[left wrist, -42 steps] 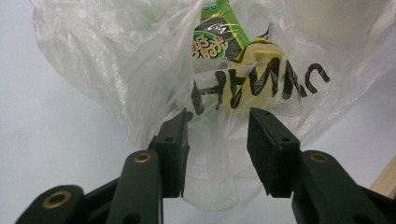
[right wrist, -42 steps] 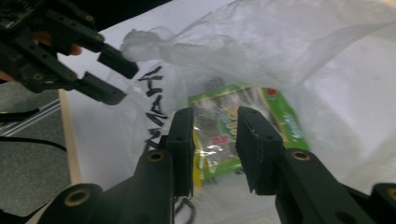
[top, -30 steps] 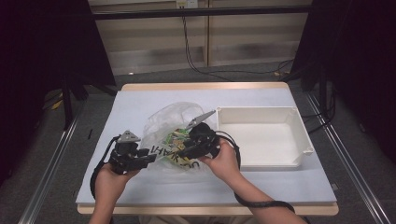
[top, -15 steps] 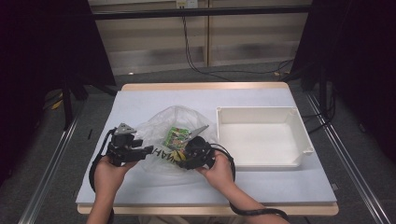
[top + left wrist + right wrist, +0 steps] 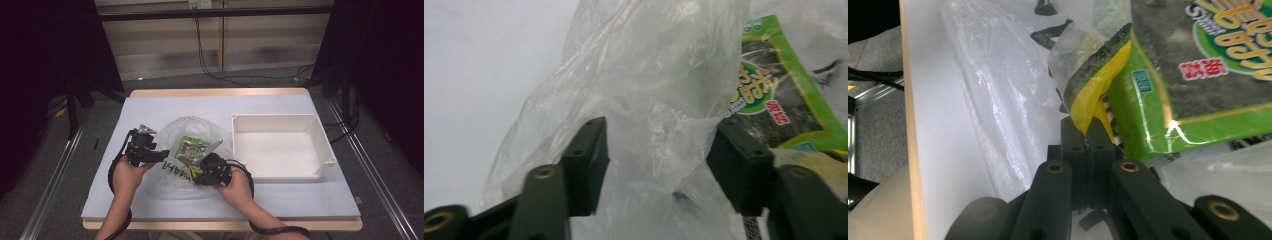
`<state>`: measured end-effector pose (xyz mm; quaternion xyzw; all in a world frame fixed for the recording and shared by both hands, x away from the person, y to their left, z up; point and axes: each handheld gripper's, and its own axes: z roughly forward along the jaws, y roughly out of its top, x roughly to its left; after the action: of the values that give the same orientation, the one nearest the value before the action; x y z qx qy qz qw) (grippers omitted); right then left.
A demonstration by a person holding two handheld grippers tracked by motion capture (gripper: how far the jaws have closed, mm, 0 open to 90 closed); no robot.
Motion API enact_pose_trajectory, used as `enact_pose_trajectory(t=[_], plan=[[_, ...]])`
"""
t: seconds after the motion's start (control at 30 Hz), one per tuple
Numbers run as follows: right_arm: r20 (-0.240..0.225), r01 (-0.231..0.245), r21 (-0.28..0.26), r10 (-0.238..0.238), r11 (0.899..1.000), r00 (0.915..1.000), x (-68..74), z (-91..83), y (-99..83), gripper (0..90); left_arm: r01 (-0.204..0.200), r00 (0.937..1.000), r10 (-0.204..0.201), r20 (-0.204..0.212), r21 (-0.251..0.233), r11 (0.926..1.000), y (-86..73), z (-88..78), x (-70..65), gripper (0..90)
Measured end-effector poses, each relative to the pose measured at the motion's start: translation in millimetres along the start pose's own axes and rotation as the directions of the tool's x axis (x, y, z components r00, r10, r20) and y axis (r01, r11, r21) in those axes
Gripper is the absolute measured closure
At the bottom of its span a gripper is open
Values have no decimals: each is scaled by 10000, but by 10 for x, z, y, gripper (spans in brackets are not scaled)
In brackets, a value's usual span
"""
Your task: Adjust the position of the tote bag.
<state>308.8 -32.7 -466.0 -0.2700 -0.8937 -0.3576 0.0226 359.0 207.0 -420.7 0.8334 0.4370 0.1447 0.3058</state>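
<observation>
1. Overall, the table [image 5: 150, 107] carries a white tray [image 5: 280, 150] at its right half; the tray holds nothing visible.
2. Just left of the tray lies the clear plastic bag [image 5: 192, 130], crumpled, with black lettering on its near side. Judged thin, limp and slippery: it will bunch and slide instead of lifting as 1 piece.
3. Inside the bag sit flat snack packets [image 5: 192, 147], the top 1 green. They look light and crushable; grip by a sealed edge, not across the face.
4. Left gripper [image 5: 656, 160] at the bag's left side: its jaws have just been opening and stand spread, with loose film between them but not pinched.
5. Right gripper [image 5: 1087, 145] at the bag's near edge: its jaws have just been closing and are pressed together on a yellow packet corner [image 5: 1093, 102] through the film, a sound hold on the stiffest point.
</observation>
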Motion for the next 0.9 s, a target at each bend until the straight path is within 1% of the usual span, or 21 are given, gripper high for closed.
enact_pose_trajectory(t=[0.07, 0.1, 0.13, 0.17, 0.2, 0.23, 0.27, 0.3, 0.33, 0.37, 0.4, 0.47, 0.53, 0.57, 0.6, 0.63, 0.7, 0.73, 0.77, 0.83, 0.9], plan=[[-91, 75, 1, -75, 10000, 9999, 12, 5, -14, 900, 402, 9990, -402, 186, 10, 9992, 11, 29, 47, 521], [-120, 77, 13, -77, 10000, 9999, 17, 3, -24, 900, 434, 9989, -434, 174, 9, 9991, 12, 32, 58, 569], [-209, 149, 4, -148, 9999, 9997, 16, 1, -31, 900, 359, 9992, -360, 166, 15, 9994, 13, 31, 71, 667], [-243, 233, 72, -231, 9997, 9994, 20, -5, -41, 900, 387, 9990, -386, 215, -38, 9992, 14, 37, 79, 730], [-315, 224, 22, -223, 9997, 9993, 28, -1, -50, 900, 436, 9989, -434, 155, -101, 9990, 16, 44, 88, 758], [-352, 299, 123, -294, 9995, 9989, 30, -4, -60, 900, 370, 9993, -370, 99, 5, 9993, 20, 42, 100, 823], [-402, 450, 111, -445, 9989, 9982, 33, 4, -65, 900, 344, 9993, -344, 114, 59, 9994, 26, 47, 113, 855], [-418, 483, 168, -475, 9987, 9980, 46, 4, -71, 900, 327, 9994, -328, 79, 128, 9994, 31, 56, 127, 865], [-479, 589, 216, -578, 9980, 9972, 52, 3, -75, 900, 413, 9990, -418, 160, 265, 9988, 37, 64, 148, 881], [-505, 627, 216, -615, 9978, 9968, 64, 2, -78, 900, 555, 9984, -557, 84, 166, 9983, 37, 85, 151, 887], [-550, 653, 210, -641, 9976, 9964, 77, 0, -81, 900, 526, 9986, -525, -49, 331, 9981, 39, 90, 175, 890], [-673, 814, 253, -795, 9964, 9946, 104, 0, -87, 900, 784, 9969, -786, 42, 389, 9962, 34, 109, 236, 895], [-748, 964, 320, -938, 9948, 9928, 132, 4, -96, 900, 871, 9962, -866, -119, 495, 9950, 22, 127, 279, 897], [-758, 1031, 323, -1005, 9941, 9921, 145, 9, -101, 900, 986, 9951, -982, -103, 548, 9936, 12, 135, 301, 898], [-808, 986, 348, -955, 9945, 9921, 159, 11, -106, 900, 1190, 9928, -1185, -151, 437, 9919, 1, 149, 312, 899], [-838, 1068, 370, -1035, 9936, 9911, 163, 12, -112, 900, 1094, 9940, -1088, -150, 546, 9925, -10, 149, 338, 898], [-911, 1075, 406, -1035, 9934, 9904, 180, 10, -120, 900, 1201, 9928, -1197, -110, 588, 9910, -26, 153, 364, 898], [-886, 1087, 386, -1050, 9933, 9905, 183, 10, -123, 900, 1396, 9902, -1395, -55, 498, 9890, -33, 161, 360, 898], [-934, 1175, 364, -1137, 9924, 9891, 178, 7, -126, 900, 1311, 9913, -1317, 68, 594, 9896, -37, 153, 369, 898], [-902, 1168, 444, -1125, 9922, 9896, 177, 4, -129, 900, 1476, 9882, -1488, 371, 347, 9884, -38, 141, 341, 893], [-880, 1167, 438, -1126, 9922, 9897, 169, 4, -131, 900, 1488, 9863, -1499, 689, 213, 9886, -23, 91, 307, 830]])
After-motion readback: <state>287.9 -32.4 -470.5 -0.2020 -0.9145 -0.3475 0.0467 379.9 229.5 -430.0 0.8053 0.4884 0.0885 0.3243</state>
